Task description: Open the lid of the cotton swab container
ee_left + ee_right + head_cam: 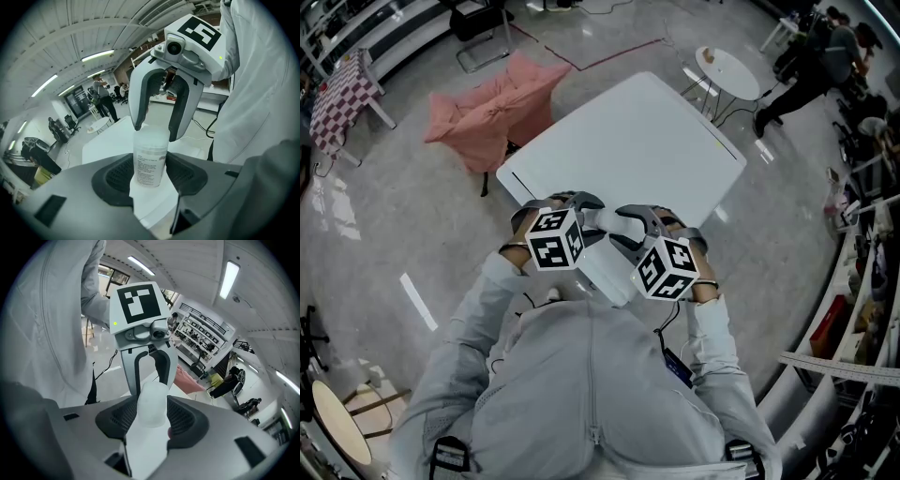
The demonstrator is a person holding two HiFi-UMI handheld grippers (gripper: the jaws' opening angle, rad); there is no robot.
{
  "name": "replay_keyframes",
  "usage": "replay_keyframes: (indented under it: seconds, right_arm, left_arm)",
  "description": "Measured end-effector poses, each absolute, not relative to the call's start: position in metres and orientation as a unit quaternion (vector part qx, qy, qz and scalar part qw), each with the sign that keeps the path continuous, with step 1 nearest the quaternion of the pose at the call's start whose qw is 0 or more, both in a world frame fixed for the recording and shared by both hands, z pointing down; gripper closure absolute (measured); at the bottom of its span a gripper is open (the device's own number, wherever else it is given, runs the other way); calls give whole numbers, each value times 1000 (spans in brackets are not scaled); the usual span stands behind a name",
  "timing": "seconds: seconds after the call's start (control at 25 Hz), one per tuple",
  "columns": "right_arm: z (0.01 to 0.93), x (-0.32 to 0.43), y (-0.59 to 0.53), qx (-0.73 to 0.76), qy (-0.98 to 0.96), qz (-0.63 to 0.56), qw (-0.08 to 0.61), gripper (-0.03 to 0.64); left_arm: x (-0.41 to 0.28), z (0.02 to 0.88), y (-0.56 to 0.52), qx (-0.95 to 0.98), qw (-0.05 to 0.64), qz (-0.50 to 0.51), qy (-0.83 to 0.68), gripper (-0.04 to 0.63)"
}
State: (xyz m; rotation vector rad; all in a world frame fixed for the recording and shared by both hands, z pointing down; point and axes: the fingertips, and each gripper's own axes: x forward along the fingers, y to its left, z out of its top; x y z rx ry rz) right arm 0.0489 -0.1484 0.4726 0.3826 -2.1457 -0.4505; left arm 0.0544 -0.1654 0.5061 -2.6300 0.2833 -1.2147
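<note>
Two grippers share one cotton swab container [151, 164], held mid-air btwn them in front of the person's chest and just short of the near edge of the white table [637, 141], not resting on it. L side: left gripper [150, 177] pinches the container body, pads on both sides of the part w/ the label. Likely the anchor hand, so the body can't turn or slip while the top gets worked. Centre: the container runs from the L pads toward the other claw, w/ the frosted lid [152, 401] end pointing at R. R side: right gripper [151, 422] has its jaws spread wide w/ the lid sitting btwn the pads. In the left gripper view its tips flank the lid closely, but I read no real squeeze, and the lid looks still on. The two tools face each other, prob so any pull or twist runs along the container's axis. Next, my guess: R closes on the lid, then pulls or twists it off while L holds firm. Risk: smooth plastic, so a slip, or contents spilling if the lid pops.
</note>
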Motion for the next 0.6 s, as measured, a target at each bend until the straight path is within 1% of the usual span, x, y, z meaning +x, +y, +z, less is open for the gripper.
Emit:
replay_keyframes:
  seconds: [0.24, 0.6]
  right_arm:
    - [479, 51, -149, 152, -861, -179, 452, 402]
    - [492, 53, -147, 137, -868, -151, 453, 405]
  left_arm:
    - [56, 510, -163, -894, 125, -420, 92, 370]
    - [56, 518, -161, -888, 139, -430, 84, 373]
